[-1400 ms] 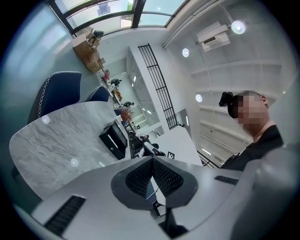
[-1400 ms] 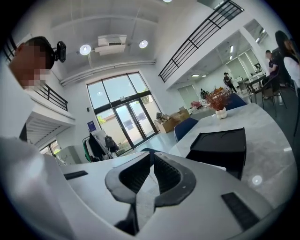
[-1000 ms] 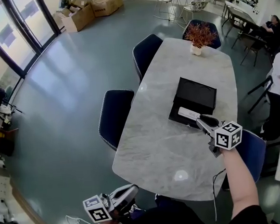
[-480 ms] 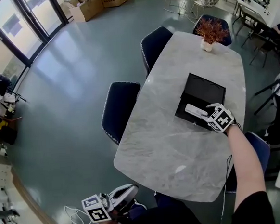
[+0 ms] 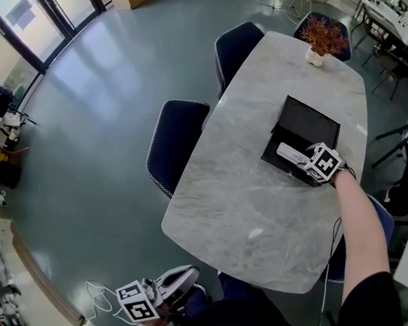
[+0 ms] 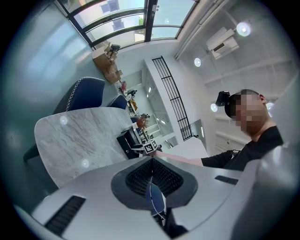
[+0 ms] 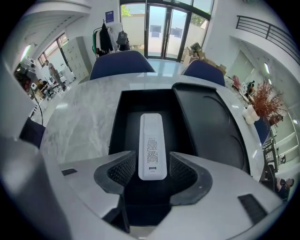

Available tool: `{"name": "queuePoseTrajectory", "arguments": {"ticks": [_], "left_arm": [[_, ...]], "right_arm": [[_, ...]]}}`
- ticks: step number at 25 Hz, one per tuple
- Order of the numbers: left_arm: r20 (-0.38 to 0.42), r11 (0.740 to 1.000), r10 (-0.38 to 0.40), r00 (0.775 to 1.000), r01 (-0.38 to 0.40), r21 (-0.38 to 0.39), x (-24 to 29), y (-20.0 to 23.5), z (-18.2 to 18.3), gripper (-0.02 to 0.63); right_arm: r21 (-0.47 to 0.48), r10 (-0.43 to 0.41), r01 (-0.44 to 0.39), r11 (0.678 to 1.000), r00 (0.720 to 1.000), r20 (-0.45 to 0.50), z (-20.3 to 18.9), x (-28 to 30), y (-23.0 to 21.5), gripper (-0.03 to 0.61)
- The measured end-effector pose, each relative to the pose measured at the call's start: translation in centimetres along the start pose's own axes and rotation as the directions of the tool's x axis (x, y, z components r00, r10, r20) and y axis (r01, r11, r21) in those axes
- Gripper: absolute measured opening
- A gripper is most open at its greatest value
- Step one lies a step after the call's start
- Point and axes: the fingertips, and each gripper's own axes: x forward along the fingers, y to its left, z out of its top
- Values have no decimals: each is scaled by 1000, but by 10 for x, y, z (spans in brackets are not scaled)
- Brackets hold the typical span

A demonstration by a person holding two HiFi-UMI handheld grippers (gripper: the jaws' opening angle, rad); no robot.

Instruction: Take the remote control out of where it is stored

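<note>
Your table is smooth stone with grey and white swirls, and its corners are round. On it sits a flat black box. It is open, with straight walls and a dull dark inside. Its lid lies flat just beside it and has a soft curved dent pressed into it.

Only 1 thing is in the box: the remote control. It is white, long and thin, with round corners and tiny grey print on the side facing up. It lies flat in the middle of the box.

Your right gripper points down into the box. Its claw has just been opening and now stands wide. The near end of the remote control is between the 2 ribbed dark pads, with a thin gap on each side, so it is not gripped.

Your left gripper is low, off the table's near edge, with its claw pressed together.

2 padded dark blue chairs stand at the table's left side. A small white pot with reddish twigs is at the far end.
</note>
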Motion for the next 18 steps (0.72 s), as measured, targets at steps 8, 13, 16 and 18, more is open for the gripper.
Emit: {"name": "queuePoseTrajectory", "arguments": {"ticks": [8,13,16,18], "left_arm": [[25,999,38,999,-37,-29,-8,8,-6,8],[21,998,49,999,-48,-43,-8,12,-12,7],[17,998,49,999,-49,-46,-7,13,-14,8],[12,998,54,998,-54,-45,-7,15,-14,8]], "right_arm": [[-43,13,-15,999,999,-47,0,19,1,216],[-57,26,-29,998,998,-55,3,29,3,216],[-64,43,-47,997,997,-65,3,31,4,216],[-61,57,-61,996,996,-68,3,33,4,216]]}}
